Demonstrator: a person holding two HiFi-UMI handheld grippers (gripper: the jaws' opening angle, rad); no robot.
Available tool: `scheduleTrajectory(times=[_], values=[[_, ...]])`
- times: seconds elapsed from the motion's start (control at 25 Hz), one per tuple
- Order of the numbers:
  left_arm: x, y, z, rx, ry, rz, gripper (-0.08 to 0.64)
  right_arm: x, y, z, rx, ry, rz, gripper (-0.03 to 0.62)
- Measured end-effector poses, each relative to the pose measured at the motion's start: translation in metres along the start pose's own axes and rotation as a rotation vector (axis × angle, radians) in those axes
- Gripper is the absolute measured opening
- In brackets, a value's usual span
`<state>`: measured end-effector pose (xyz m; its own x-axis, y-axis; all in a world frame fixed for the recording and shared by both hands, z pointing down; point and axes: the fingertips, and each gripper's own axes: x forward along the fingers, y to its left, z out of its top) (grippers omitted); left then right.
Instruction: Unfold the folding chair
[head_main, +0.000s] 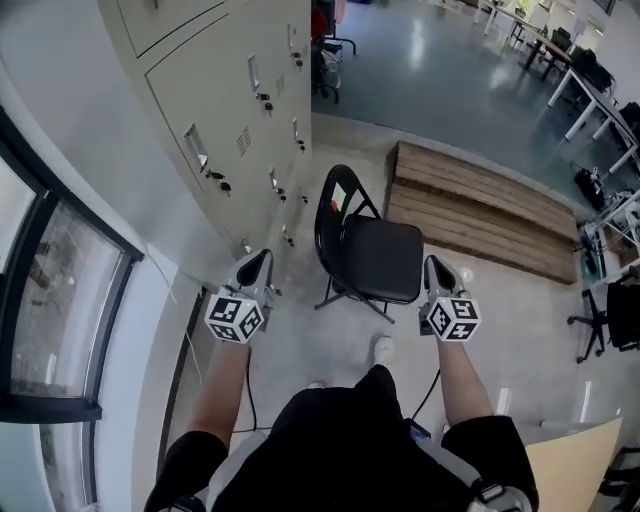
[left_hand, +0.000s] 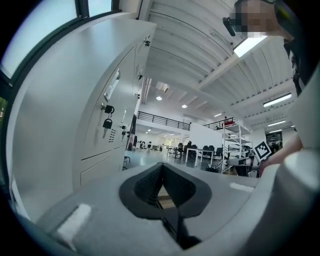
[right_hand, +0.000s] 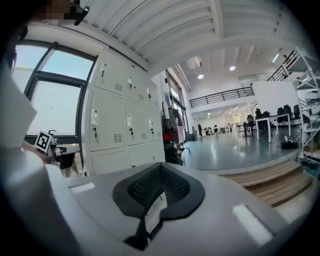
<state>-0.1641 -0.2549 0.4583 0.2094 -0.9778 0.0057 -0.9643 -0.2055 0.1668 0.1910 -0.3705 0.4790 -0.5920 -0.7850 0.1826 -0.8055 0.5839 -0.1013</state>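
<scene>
Head view shows the black metal folding chair with a padded seat (head_main: 372, 255) standing open on the pale concrete floor (head_main: 310, 345). Its seat is level, and it sits between the grey lockers (head_main: 220, 100) and the low wooden platform (head_main: 480, 205). The left gripper (head_main: 258, 268) and right gripper (head_main: 437, 272) flank it without touching, both clenched on nothing. The unfolding looks done; little seems left beyond checking that it stands firm.

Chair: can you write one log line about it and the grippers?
chair: unfolded, upright beside lockers | left gripper: shut, empty | right gripper: shut, empty
</scene>
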Motion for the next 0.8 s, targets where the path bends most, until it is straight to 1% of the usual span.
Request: scheduleTrajectory(times=[0.16,0.32,0.48,0.56,0.68,0.8], values=[[-0.02,-0.024,0.022,-0.026,-0.042,-0.053,0.0,-0.05,0.008,0.025,-0.029,-0.033,-0.026,0.005],[-0.046,-0.045,0.037,-0.026,-0.064,-0.048,0.0,-0.106,0.009,0.047,-0.016,-0.087,-0.022,0.005],[-0.066,-0.074,0.037,0.0,-0.071,-0.036,-0.002,-0.153,-0.004,0.062,-0.017,-0.144,-0.028,0.005],[-0.072,-0.092,0.035,0.0,-0.074,-0.026,-0.002,-0.172,-0.01,0.063,-0.007,-0.161,-0.034,0.005],[-0.081,-0.126,0.029,-0.003,-0.067,-0.02,-0.002,-0.202,-0.016,0.056,0.028,-0.162,-0.033,0.005],[-0.091,-0.163,0.031,-0.003,-0.082,-0.024,-0.002,-0.229,-0.024,0.05,0.05,-0.163,-0.038,0.005]])
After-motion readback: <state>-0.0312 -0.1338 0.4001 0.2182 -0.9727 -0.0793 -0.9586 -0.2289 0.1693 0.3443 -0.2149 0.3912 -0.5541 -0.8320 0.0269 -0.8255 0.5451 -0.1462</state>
